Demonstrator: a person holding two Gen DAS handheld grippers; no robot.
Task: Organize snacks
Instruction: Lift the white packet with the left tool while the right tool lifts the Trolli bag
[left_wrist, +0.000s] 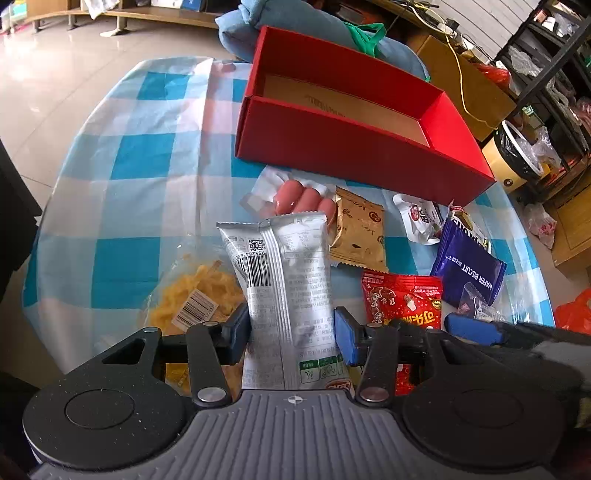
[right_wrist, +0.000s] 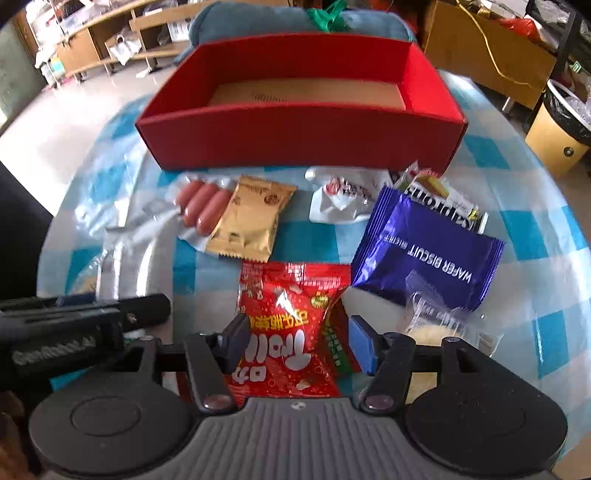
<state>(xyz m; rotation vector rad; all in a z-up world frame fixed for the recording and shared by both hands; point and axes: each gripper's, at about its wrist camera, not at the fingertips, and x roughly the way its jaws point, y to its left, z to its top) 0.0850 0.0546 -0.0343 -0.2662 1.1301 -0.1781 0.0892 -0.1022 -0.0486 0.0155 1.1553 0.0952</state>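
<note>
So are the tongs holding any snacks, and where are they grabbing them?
The left tongs pinch the silver packet across its lower half, lifted. The right tongs sit around the red packet's lower part, but whether they squeeze it cannot be told.

Left hand-held gripper (left_wrist: 291, 332) clamped on silver snack pkt (left_wrist: 284, 280), pkt upright, barcode side facing cam. Red box (left_wrist: 332, 147) w/ brown floor sits beyond pkt on checked tabletop (left_wrist: 129, 147). Between box & pkt: sausages (left_wrist: 303, 199), gold sachet (left_wrist: 360, 232). Right of pkt: red pouch (left_wrist: 402, 295), blue wafer biscuit pack (left_wrist: 469, 266). Left of pkt: yellow noodle bag (left_wrist: 195, 295).
</note>
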